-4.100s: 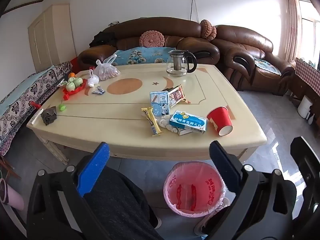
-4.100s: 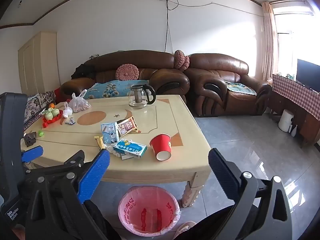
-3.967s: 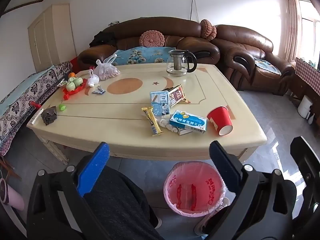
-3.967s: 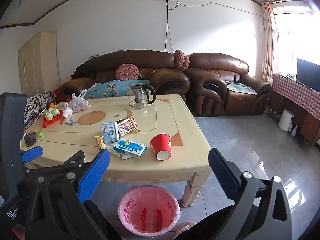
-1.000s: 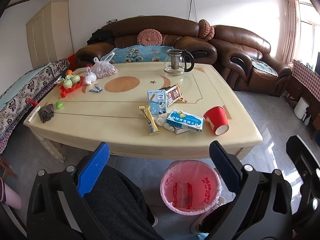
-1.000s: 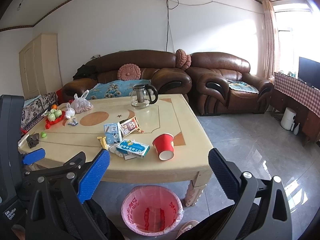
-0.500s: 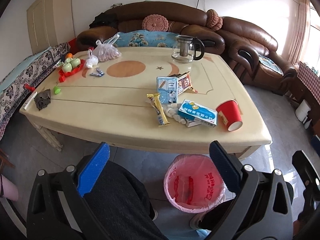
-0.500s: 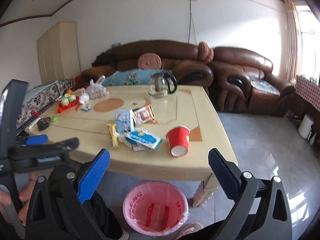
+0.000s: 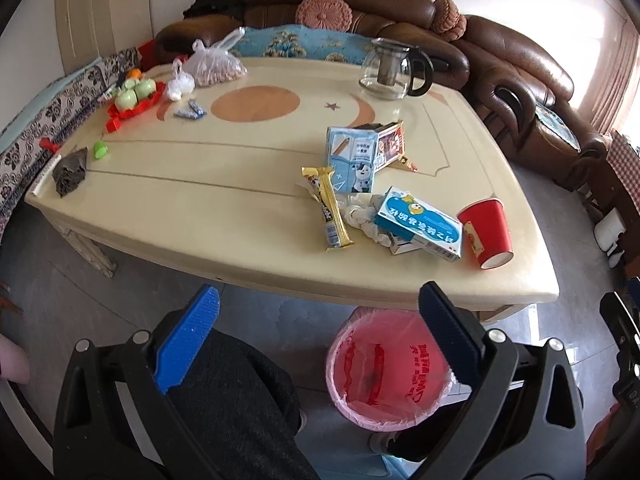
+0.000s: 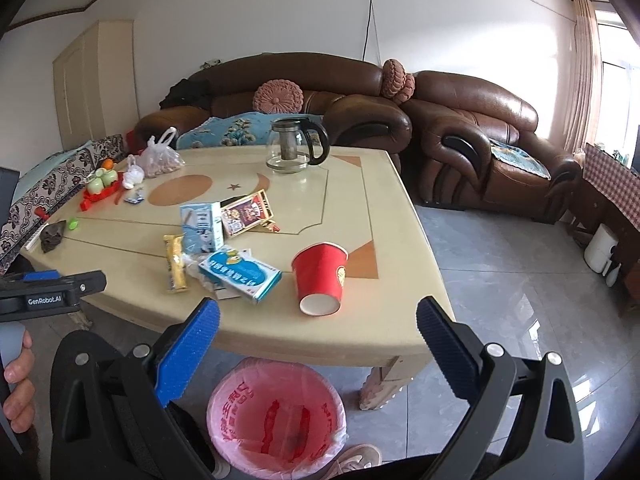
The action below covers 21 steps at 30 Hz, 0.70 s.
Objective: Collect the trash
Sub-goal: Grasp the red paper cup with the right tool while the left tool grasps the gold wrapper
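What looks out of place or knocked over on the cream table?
The red paper cup lies tipped on its side near the table's front edge, open mouth facing the pink-lined bin. Nothing is visibly spilled from it.

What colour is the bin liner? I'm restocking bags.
Pink, with red print; the bin liner shows best in the right wrist view.

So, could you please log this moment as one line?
left gripper: open, empty | right gripper: open, empty | red cup: tipped on table | bin: below
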Tool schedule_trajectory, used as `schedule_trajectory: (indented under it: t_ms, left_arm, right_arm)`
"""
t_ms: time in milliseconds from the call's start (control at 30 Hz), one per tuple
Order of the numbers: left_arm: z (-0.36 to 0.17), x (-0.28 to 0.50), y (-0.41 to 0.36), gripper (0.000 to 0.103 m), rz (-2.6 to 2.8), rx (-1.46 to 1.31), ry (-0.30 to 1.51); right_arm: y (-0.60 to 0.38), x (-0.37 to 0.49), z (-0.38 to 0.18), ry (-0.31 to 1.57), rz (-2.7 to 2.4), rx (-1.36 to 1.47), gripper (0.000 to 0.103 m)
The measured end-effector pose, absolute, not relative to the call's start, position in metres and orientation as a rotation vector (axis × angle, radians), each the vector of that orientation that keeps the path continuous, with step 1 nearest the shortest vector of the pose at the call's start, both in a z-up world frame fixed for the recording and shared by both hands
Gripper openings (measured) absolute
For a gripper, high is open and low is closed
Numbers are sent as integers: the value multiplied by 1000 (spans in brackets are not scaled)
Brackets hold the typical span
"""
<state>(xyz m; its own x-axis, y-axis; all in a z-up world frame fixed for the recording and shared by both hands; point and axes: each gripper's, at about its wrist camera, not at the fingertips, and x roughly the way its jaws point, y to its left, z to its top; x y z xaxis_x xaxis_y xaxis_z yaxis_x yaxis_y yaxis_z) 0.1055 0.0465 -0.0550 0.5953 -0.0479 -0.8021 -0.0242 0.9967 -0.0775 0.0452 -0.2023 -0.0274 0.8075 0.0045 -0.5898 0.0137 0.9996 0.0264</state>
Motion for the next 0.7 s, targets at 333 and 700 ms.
schedule_trajectory:
  t_ms: [333, 700]
  left_arm:
    - [-79, 150, 46, 98, 9, -111, 1015]
    - [-110, 189, 43, 98, 24, -123, 1100]
  right_arm:
    - [-217, 97, -49, 697, -13, 58, 97]
    - [-217, 143, -75, 763, -11, 32, 97]
